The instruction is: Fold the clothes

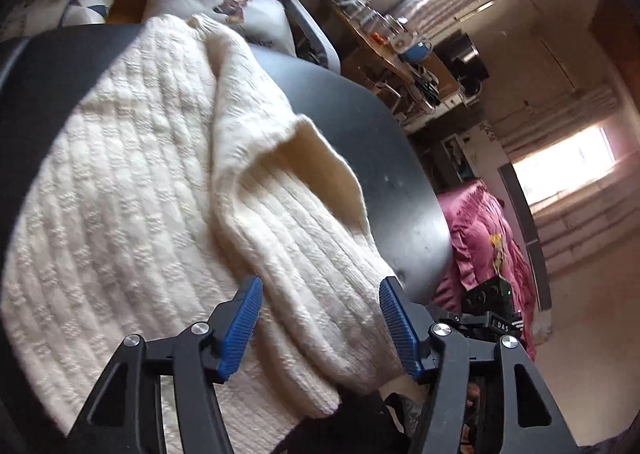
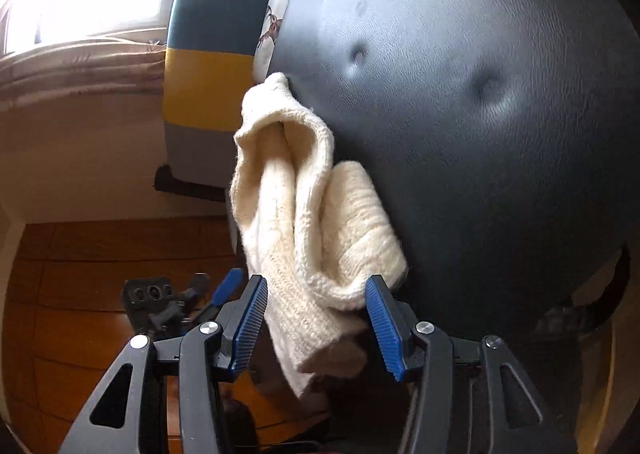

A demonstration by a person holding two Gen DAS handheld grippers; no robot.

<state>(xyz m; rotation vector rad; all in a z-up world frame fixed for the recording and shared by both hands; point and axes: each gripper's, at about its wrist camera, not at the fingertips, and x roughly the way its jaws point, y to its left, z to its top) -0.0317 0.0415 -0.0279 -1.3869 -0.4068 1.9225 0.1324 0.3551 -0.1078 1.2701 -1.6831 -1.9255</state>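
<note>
A cream cable-knit sweater (image 1: 132,173) lies spread on a round black padded stool (image 1: 360,125). One ribbed sleeve runs toward me and passes between the blue pads of my left gripper (image 1: 322,324), which stands open above it. In the right wrist view a bunched fold of the sweater (image 2: 280,193) hangs over the stool's (image 2: 480,93) edge. That fold sits loosely between the pads of my right gripper (image 2: 316,324), whose jaws stand wide apart. My left gripper's fingers (image 2: 226,286) show at the lower left of that view.
Printed pillows (image 1: 224,9) and a blue-and-yellow striped cushion (image 2: 212,53) lie beyond the stool. A pink ruffled cloth (image 1: 484,238) hangs to the right, with a cluttered wooden shelf (image 1: 384,41) behind it. Wooden floor (image 2: 80,254) lies below the stool's edge.
</note>
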